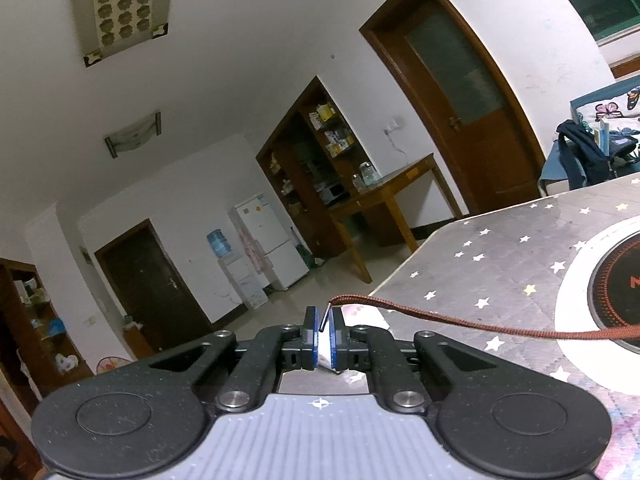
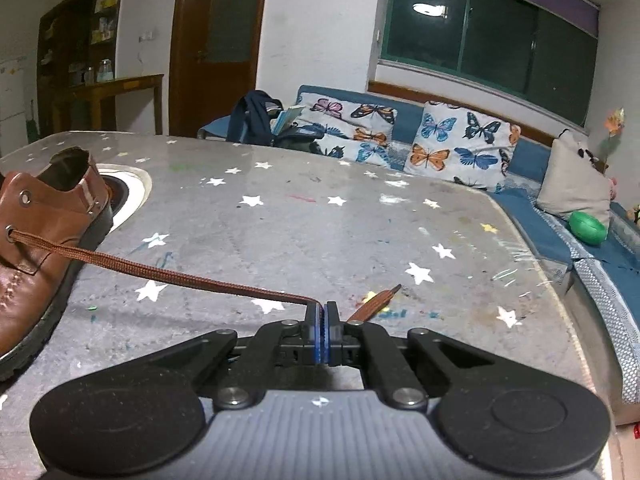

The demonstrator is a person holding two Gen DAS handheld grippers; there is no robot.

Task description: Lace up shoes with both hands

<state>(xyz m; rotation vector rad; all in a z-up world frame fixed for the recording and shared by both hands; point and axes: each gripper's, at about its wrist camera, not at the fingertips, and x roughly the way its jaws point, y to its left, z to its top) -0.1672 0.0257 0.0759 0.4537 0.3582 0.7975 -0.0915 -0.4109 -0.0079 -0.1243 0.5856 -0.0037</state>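
A brown leather shoe stands at the left of the star-patterned table in the right wrist view. A brown lace runs taut from its eyelet to my right gripper, which is shut on it; the lace end sticks out past the fingers. In the left wrist view the other lace end stretches from the right to my left gripper. Its jaws stand slightly apart with the dark lace tip between the pads. The shoe is out of this view.
A round white-rimmed dark disc lies on the table, also behind the shoe. A sofa with butterfly cushions runs along the table's far and right side. A wooden side table and a fridge stand across the room.
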